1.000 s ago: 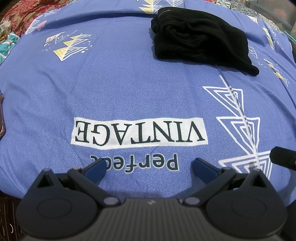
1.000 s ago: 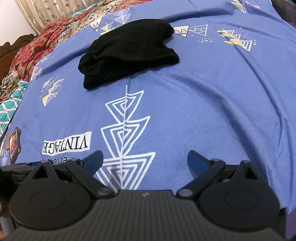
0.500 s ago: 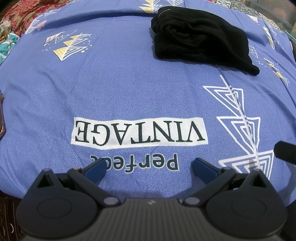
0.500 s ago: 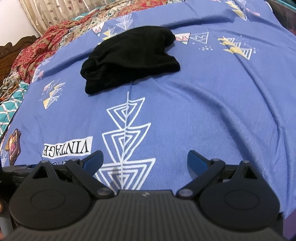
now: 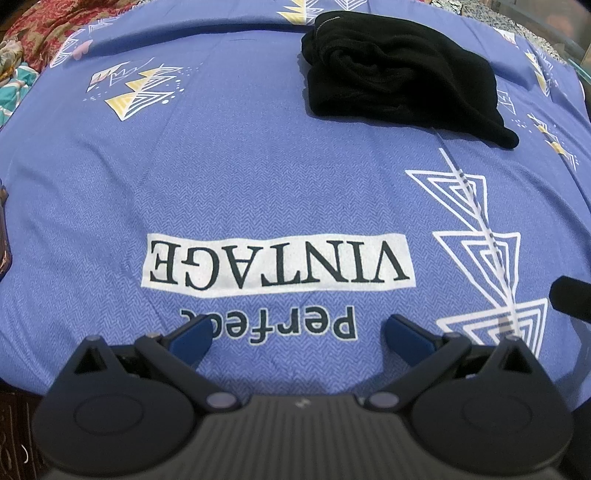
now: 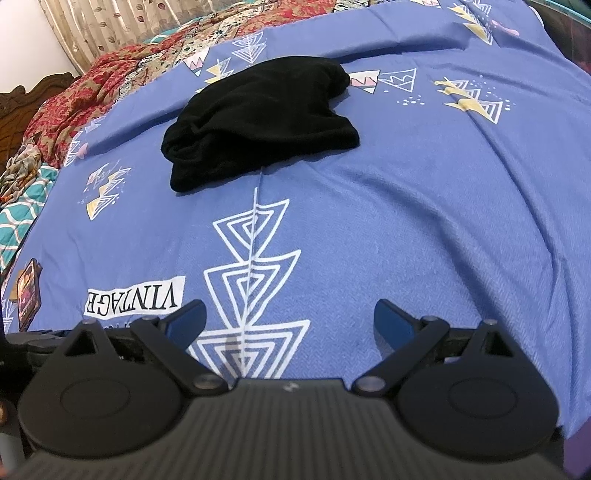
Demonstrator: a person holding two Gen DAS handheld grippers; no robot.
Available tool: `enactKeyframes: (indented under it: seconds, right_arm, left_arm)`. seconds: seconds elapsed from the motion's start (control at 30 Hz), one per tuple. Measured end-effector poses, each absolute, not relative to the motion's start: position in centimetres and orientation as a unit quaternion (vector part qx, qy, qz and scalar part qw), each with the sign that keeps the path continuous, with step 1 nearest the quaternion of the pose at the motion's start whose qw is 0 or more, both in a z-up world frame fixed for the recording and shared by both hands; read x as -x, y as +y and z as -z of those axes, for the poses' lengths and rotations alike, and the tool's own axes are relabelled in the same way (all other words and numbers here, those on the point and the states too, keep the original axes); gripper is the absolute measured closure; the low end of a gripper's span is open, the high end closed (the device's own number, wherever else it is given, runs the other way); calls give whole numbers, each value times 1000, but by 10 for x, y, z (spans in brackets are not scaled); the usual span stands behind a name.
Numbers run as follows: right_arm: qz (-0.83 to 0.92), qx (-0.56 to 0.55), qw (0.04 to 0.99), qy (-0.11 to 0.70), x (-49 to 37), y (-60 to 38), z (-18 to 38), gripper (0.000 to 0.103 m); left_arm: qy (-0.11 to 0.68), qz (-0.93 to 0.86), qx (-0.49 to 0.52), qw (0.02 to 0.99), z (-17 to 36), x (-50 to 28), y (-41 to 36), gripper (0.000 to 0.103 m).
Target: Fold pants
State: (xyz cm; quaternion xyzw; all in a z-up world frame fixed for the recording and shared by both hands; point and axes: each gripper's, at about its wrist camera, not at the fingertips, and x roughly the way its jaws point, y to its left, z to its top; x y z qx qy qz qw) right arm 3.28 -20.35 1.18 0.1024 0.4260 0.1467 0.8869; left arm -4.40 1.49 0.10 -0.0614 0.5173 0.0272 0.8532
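Black pants [image 5: 399, 77] lie in a folded, bunched pile on the blue printed bedsheet [image 5: 258, 177], far from both grippers. They also show in the right wrist view [image 6: 258, 118], at the upper middle. My left gripper [image 5: 297, 338] is open and empty, low over the "perfect VINTAGE" print near the bed's front edge. My right gripper [image 6: 290, 323] is open and empty, over the white triangle print [image 6: 255, 288]. Part of the right gripper [image 5: 570, 297] shows at the right edge of the left wrist view.
A red patterned blanket [image 6: 92, 88] and a teal quilt [image 6: 22, 206] lie at the far left of the bed. A dark wooden headboard [image 6: 22, 99] and a curtain [image 6: 122, 26] stand behind. A small picture print [image 6: 27, 291] is at the sheet's left edge.
The right gripper has pulled back and risen a little, so the pants sit lower and smaller-shifted in its view. The left gripper has barely moved. The pants have not moved.
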Motion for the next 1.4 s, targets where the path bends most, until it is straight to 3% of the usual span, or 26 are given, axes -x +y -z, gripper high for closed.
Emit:
enactKeyframes:
  seconds: [1.4]
  right_arm:
    - [-159, -102, 893, 408, -30, -203, -17, 5]
  left_arm:
    - [515, -36, 48, 855, -9, 44, 12, 0]
